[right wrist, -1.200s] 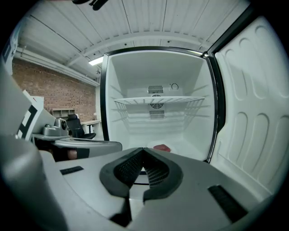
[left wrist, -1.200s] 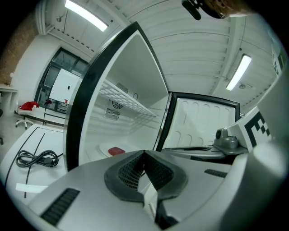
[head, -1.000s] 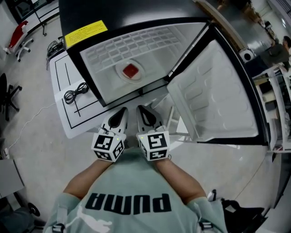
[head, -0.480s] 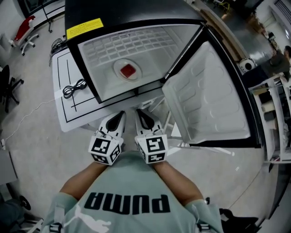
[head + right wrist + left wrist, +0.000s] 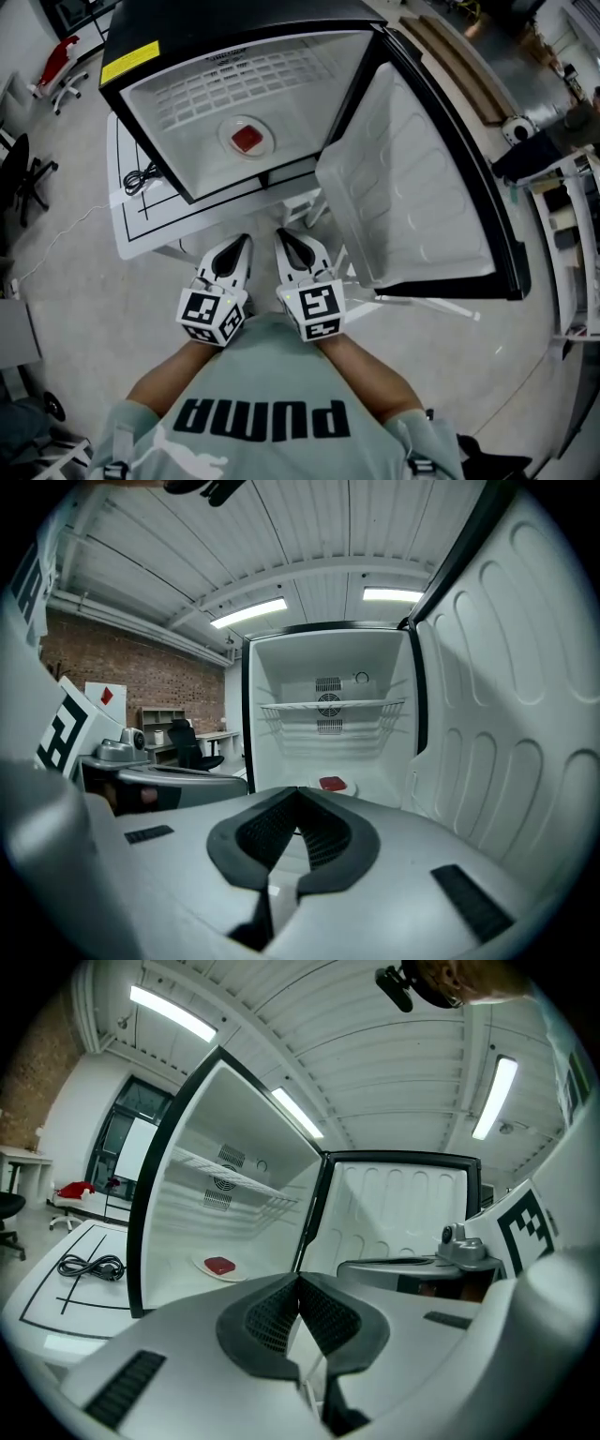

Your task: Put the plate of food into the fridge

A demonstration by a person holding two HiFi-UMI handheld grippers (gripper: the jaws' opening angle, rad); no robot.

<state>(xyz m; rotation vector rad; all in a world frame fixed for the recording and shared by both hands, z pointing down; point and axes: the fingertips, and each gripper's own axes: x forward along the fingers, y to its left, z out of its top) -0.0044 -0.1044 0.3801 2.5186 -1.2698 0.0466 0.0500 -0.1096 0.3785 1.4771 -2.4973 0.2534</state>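
A round white plate (image 5: 247,128) bearing a flat red slab of food (image 5: 247,140) lay on the floor of the open black fridge with white lining (image 5: 309,84), below its wire shelf (image 5: 330,707). The kind of food was too small to tell. Near the person's chest, the left gripper (image 5: 246,240) and right gripper (image 5: 279,235) sat side by side, each claw pressed together, holding nothing.

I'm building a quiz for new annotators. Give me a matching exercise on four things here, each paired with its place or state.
Things:
1. plate of food
2. fridge door
3. black cable
4. left gripper

Places or states:
a. swung open
b. lying on the white table
c. shut, holding nothing
d. inside the fridge

Pairs: 1-d, 2-a, 3-b, 4-c.
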